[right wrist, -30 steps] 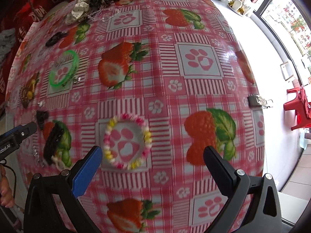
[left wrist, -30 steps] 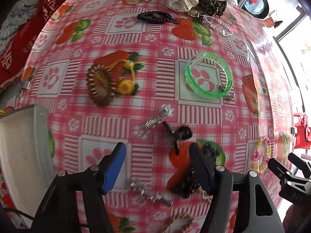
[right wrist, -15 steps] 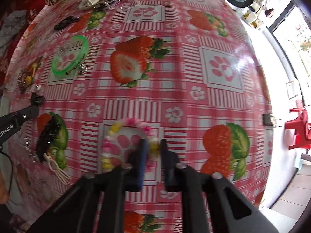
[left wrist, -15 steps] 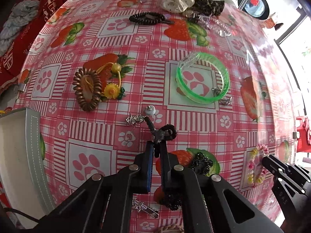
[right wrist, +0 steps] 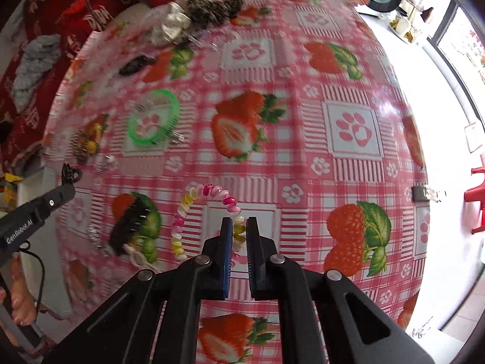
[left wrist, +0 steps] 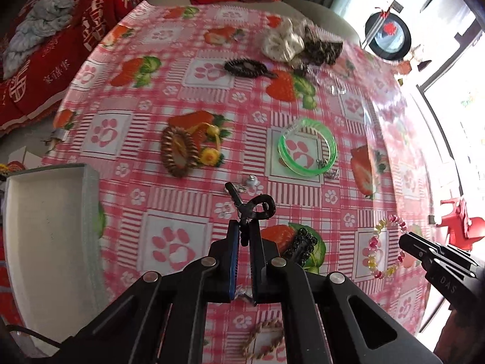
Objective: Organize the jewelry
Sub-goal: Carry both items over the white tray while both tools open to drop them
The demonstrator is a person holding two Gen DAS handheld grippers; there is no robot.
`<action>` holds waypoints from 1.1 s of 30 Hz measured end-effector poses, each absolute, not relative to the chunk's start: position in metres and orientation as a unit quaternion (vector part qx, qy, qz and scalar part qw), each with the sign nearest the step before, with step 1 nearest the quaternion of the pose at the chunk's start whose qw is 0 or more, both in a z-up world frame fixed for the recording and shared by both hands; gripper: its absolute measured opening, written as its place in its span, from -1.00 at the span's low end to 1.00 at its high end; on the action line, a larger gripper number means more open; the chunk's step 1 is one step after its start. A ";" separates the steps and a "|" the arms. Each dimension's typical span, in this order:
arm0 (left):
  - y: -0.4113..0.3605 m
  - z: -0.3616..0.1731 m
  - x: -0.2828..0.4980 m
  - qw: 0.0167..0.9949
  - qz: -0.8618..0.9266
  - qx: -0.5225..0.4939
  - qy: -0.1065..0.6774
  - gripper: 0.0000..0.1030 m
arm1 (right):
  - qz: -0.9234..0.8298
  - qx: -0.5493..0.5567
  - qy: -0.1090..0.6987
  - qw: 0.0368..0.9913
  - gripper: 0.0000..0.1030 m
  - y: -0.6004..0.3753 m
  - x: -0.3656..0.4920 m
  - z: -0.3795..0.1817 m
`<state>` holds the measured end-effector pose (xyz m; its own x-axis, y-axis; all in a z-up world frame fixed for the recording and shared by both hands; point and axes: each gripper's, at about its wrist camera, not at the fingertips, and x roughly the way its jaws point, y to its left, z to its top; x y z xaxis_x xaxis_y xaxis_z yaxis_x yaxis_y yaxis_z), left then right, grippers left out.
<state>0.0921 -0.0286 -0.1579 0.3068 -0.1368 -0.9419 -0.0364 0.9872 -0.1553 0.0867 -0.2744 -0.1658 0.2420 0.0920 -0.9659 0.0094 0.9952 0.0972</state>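
My left gripper point(left wrist: 244, 227) is shut on a small black hair clip point(left wrist: 253, 204) and holds it above the strawberry tablecloth. My right gripper point(right wrist: 239, 223) is shut on a pink and yellow coil bracelet point(right wrist: 194, 200), lifted off the table; it also shows in the left wrist view point(left wrist: 383, 250). A white tray point(left wrist: 45, 230) sits at the left table edge, left of the left gripper.
On the cloth lie a green bangle point(left wrist: 307, 147), a brown coil hair tie with yellow flowers point(left wrist: 178, 154), a black beaded clip point(left wrist: 301, 247), a dark bracelet point(left wrist: 247, 68), white and leopard scrunchies point(left wrist: 283, 44), small silver earrings point(left wrist: 251, 180) and a braided ring point(left wrist: 263, 339).
Both grippers closed from wide open: the left on the black clip, the right on the coil bracelet. Both then lifted their items off the table.
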 end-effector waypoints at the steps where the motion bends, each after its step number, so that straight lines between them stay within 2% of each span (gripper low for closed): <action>1: -0.025 -0.152 0.087 0.807 -0.030 -0.076 0.585 -0.75 | 0.031 0.041 0.613 0.789 -0.82 -0.266 0.083 -0.162; 9: 0.048 -0.125 0.047 0.817 0.019 -0.101 0.568 -0.75 | 0.109 0.019 0.591 0.799 -0.82 -0.180 0.078 -0.129; 16: 0.134 -0.128 0.011 0.810 0.096 -0.117 0.566 -0.75 | 0.212 -0.012 0.580 0.787 -0.82 -0.067 0.080 -0.122; 24: 0.197 -0.152 -0.009 0.799 0.142 -0.121 0.572 -0.75 | 0.280 -0.040 0.585 0.761 -0.82 0.046 0.082 -0.147; 33: 0.214 -0.181 -0.009 0.795 0.142 -0.119 0.578 -0.75 | 0.286 -0.072 0.595 0.748 -0.82 0.103 0.089 -0.184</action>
<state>-0.0091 0.2144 -0.1813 0.2923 0.0873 -0.9523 -0.3632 0.9314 -0.0261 0.0893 0.1033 -0.1838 0.1281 0.3420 -0.9309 -0.5131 0.8261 0.2329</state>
